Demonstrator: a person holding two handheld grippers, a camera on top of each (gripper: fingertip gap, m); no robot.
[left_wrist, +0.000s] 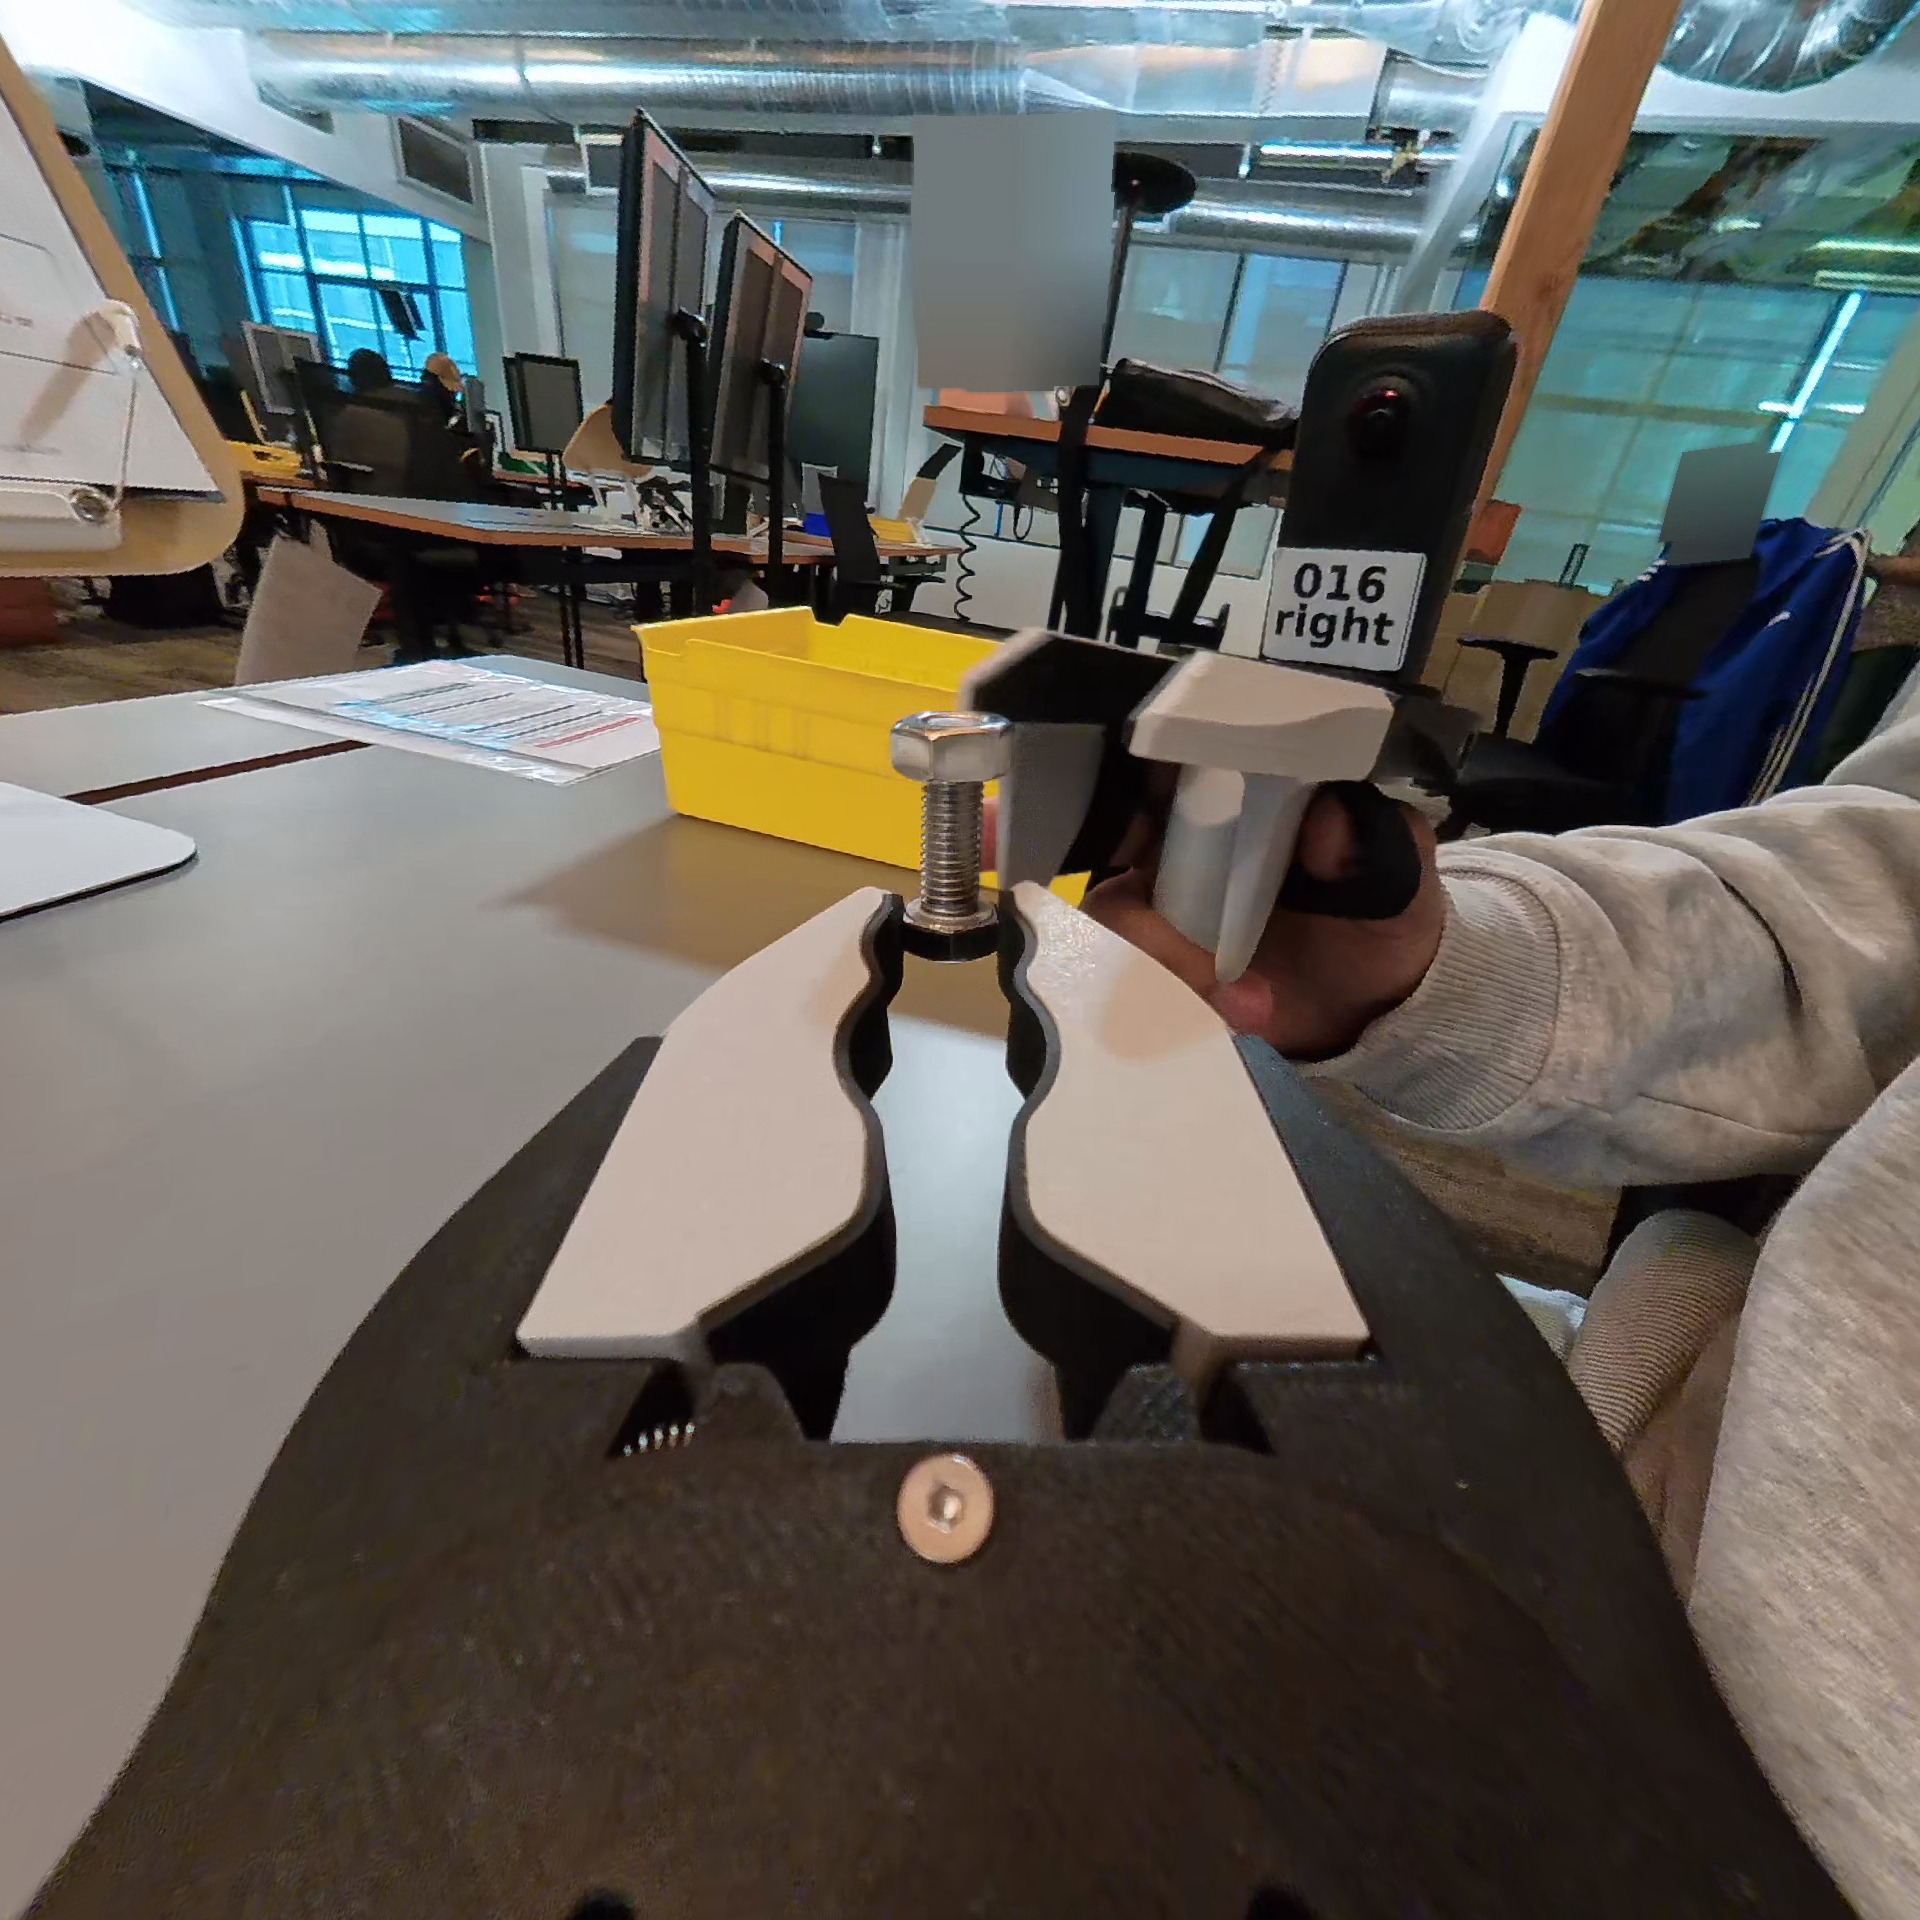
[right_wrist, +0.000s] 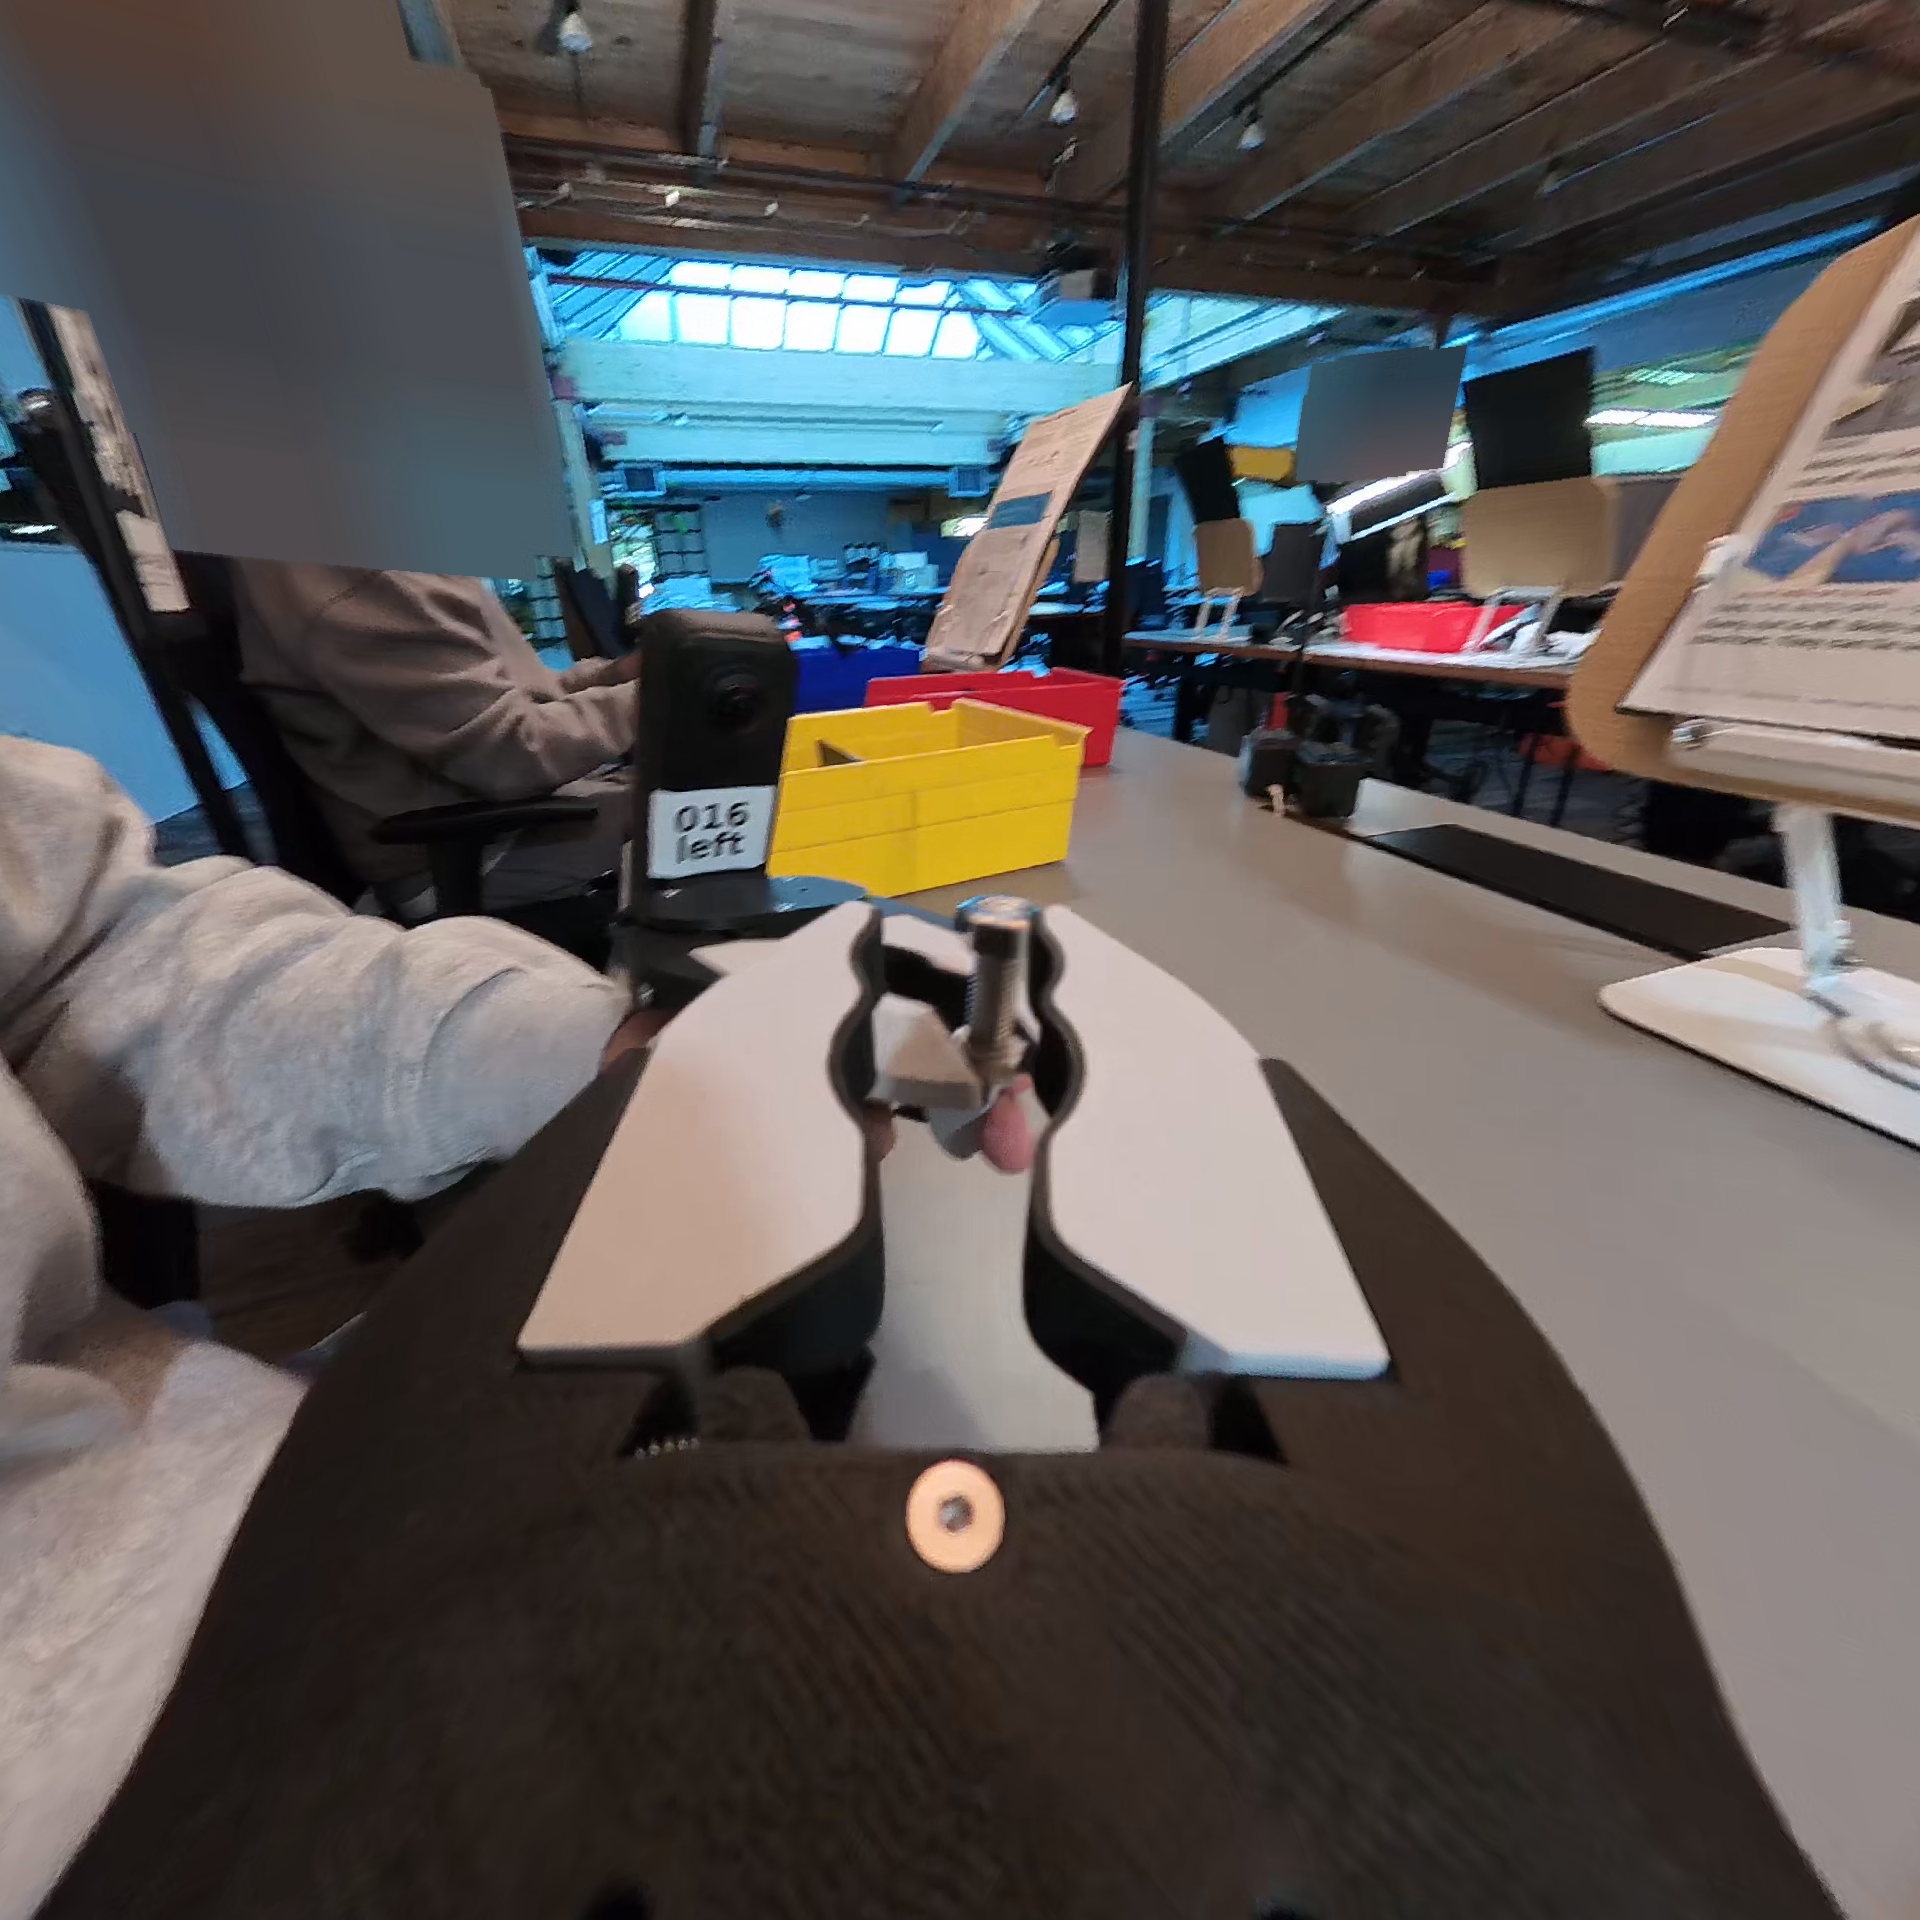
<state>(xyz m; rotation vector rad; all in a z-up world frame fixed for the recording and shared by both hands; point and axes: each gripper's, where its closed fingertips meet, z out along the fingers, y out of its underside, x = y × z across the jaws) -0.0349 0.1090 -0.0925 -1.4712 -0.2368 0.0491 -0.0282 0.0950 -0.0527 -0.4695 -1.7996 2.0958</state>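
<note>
A silver hex bolt (left_wrist: 951, 821) stands upright, head on top, with a nut (left_wrist: 948, 918) on its lower thread. My left gripper (left_wrist: 948, 920) is shut on that nut and holds the bolt above the grey table (left_wrist: 312, 1091). The right gripper (left_wrist: 1039, 769), held in a hand in a grey sleeve, comes in from the right at the bolt head. In the right wrist view my right gripper (right_wrist: 956, 935) is open around the bolt head (right_wrist: 997, 916), which lies against its right finger. The left gripper's fingertips (right_wrist: 925, 1075) show below, at the nut.
A yellow bin (left_wrist: 790, 727) stands on the table behind the bolt; it also shows in the right wrist view (right_wrist: 935, 800), with a red bin (right_wrist: 997, 691) behind it. A document stand (right_wrist: 1766, 623) on a white base (right_wrist: 1766, 1018) is at the right. A seated person (right_wrist: 416, 675) is at the left. Only a small space, under 4 cm, lies between the two pairs of fingers.
</note>
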